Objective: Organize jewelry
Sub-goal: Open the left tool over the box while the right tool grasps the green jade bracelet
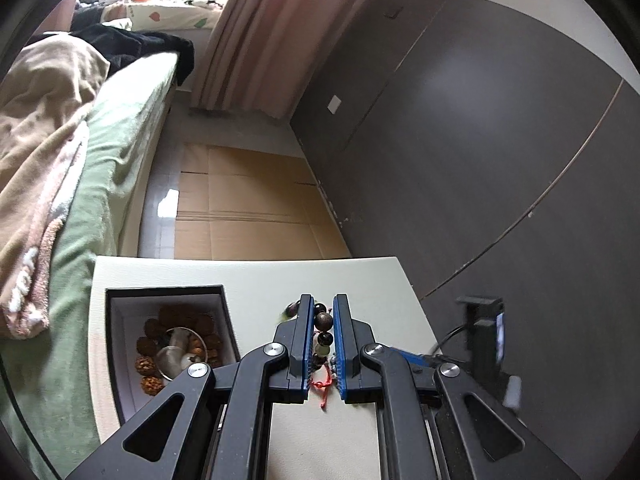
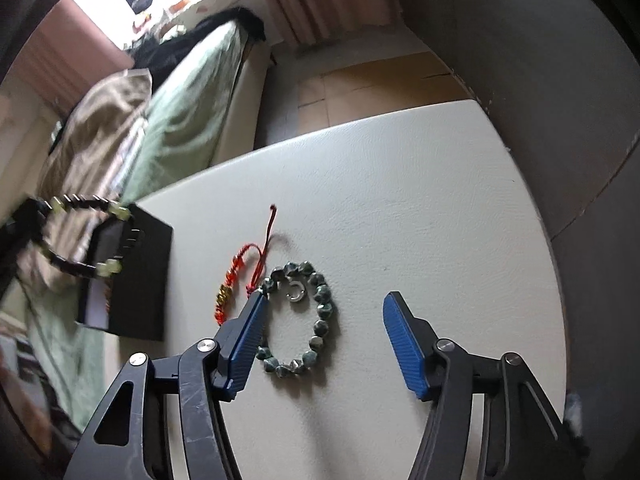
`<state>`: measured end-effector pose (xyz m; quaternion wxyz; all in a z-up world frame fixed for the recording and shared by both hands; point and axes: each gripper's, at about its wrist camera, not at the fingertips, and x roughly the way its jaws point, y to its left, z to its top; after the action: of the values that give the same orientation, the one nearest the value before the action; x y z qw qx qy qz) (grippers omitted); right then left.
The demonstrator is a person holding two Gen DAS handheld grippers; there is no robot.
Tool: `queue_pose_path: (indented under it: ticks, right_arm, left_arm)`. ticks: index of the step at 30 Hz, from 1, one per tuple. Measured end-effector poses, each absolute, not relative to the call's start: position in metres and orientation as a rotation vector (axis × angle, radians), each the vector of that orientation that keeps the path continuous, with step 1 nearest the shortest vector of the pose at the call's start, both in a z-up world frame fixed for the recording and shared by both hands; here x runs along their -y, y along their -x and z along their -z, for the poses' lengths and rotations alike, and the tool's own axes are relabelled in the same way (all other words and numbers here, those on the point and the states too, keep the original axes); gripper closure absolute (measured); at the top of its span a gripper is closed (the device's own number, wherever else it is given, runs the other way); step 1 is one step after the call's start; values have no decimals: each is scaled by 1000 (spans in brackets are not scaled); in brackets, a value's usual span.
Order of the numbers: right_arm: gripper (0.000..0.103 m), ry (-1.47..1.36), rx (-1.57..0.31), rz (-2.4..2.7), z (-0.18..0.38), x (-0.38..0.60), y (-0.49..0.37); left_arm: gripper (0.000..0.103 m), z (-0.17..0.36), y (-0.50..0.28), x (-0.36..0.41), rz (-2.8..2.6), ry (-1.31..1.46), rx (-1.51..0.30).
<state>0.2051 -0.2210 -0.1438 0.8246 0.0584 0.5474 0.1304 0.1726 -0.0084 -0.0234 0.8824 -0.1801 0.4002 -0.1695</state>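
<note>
Here the right hand-held gripper point(image 2: 322, 322) stands about half open over the desk point(image 2: 440, 200) with nothing gripped; the green bead bracelet point(image 2: 298, 320) lies flat between its fingers, nearer the left finger, in the lower centre of the right wrist view. The ring is a slight oval, long axis running up the frame. The left hand-held gripper point(image 1: 323, 322) is closed on a dark bead bracelet point(image 1: 323, 320), right of the open black box point(image 1: 120, 300).
</note>
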Motion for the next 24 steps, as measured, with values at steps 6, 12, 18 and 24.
queue_pose_path:
  ticks: [6, 12, 18, 24]
  right_arm:
    - [92, 44, -1158, -209, 144, 206, -198]
    - [93, -64, -1108, -270, 120, 218, -190]
    - [93, -148, -1019, -316, 89, 218, -175]
    - [93, -192, -949, -354, 68, 210, -163]
  left_arm:
    - [94, 19, -169, -3, 339, 382, -830]
    - [94, 13, -155, -23, 316, 370, -821]
    - [94, 9, -145, -47, 293, 390, -807]
    - [94, 15, -148, -58, 288, 412, -821]
